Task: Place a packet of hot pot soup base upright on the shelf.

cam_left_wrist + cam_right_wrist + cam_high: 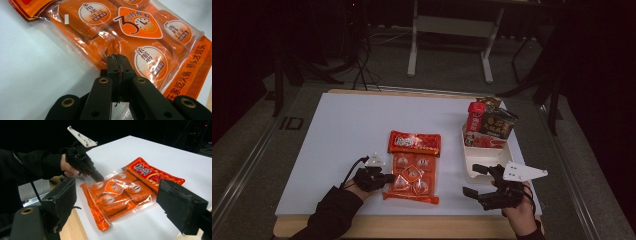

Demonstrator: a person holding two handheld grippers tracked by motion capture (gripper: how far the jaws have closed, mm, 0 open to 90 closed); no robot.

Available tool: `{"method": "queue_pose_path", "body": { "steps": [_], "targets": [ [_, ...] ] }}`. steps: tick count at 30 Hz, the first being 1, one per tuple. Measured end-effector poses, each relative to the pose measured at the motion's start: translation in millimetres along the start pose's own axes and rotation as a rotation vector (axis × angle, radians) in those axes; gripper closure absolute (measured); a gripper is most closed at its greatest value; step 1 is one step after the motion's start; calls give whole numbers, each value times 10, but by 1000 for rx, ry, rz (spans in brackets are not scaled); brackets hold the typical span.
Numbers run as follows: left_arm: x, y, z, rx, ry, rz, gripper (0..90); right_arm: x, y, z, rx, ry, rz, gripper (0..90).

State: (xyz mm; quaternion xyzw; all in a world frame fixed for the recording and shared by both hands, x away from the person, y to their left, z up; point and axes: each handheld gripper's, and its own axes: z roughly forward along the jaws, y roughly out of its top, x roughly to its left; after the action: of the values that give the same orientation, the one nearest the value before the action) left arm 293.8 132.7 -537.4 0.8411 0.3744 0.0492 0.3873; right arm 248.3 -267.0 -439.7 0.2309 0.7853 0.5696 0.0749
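An orange clear-plastic packet of soup-base blocks (414, 167) with a red header lies flat at the front middle of the white table (347, 130). My left gripper (387, 178) sits at its left edge. In the left gripper view its jaws are pressed together on the packet's clear plastic edge (118, 58), over the orange blocks (130, 37). The right gripper view shows that gripper (98, 178) touching the packet (122, 192) from the far side. My right gripper (474, 180) is open near the table's front right, its jaws wide apart (116, 186) and nothing between them.
A white tray (484, 159) stands at the right of the table, just beyond my right gripper. It holds a red pack (475, 117), a dark pack (497, 122) and other snacks. The table's wooden front edge (412, 225) is close to both hands.
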Motion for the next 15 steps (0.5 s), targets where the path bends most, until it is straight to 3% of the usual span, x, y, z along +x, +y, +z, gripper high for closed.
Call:
{"method": "queue_pose_path", "body": {
  "steps": [4,6,9,15],
  "targets": [
    [78,51,-60,-37,9,-34,795,-14,12,3,-6,0,-1,163],
    [111,92,-99,-48,13,-52,677,-13,16,9,-6,3,-6,163],
    [142,157,-151,-76,18,-39,540,-15,4,25,-3,8,-12,163],
    [272,304,-157,-111,45,-52,398,10,6,11,-7,-16,-32,151]
  ]
}}
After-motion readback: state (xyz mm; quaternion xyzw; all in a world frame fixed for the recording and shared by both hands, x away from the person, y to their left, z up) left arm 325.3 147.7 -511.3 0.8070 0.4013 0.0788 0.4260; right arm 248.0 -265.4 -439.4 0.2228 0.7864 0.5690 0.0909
